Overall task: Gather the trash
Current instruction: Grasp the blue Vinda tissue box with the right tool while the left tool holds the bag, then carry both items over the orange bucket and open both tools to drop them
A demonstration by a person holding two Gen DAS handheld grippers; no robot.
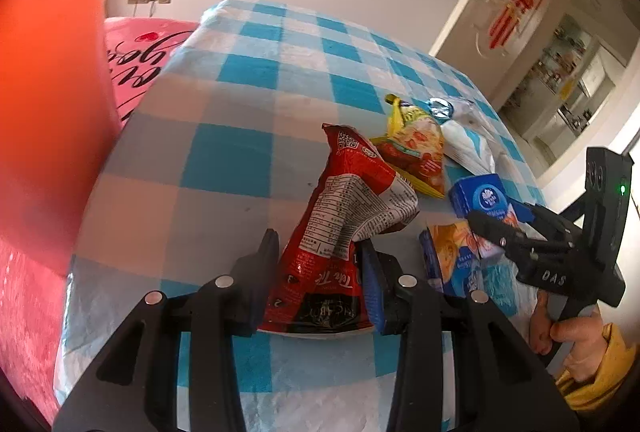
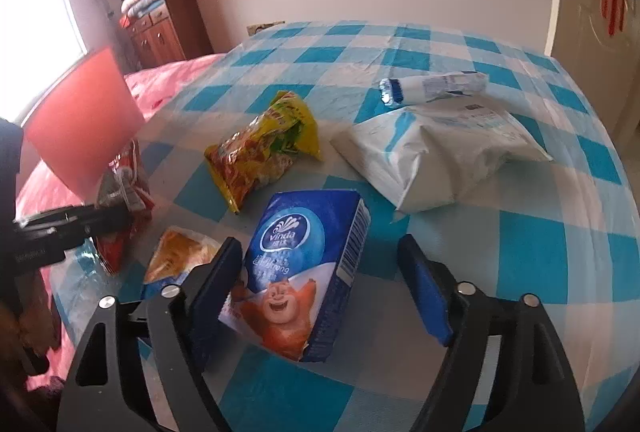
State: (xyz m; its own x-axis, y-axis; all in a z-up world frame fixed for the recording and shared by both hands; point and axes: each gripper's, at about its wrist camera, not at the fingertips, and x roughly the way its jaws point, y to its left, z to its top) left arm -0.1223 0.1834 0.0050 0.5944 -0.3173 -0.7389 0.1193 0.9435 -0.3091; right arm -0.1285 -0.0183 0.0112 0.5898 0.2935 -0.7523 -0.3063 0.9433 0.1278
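Two grippers over checkered desk [image 1: 248, 79]: left gripper [image 1: 318, 264] clamps red wrapper [image 1: 344, 199]; right gripper [image 2: 320, 272] gapes around blue tissue pack [image 2: 304, 264].

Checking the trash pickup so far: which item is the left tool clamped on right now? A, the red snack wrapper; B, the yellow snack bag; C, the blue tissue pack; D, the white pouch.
A: in the left wrist view the left tool pinches the red snack wrapper between its pads, while the other items lie apart on the checked tablecloth.
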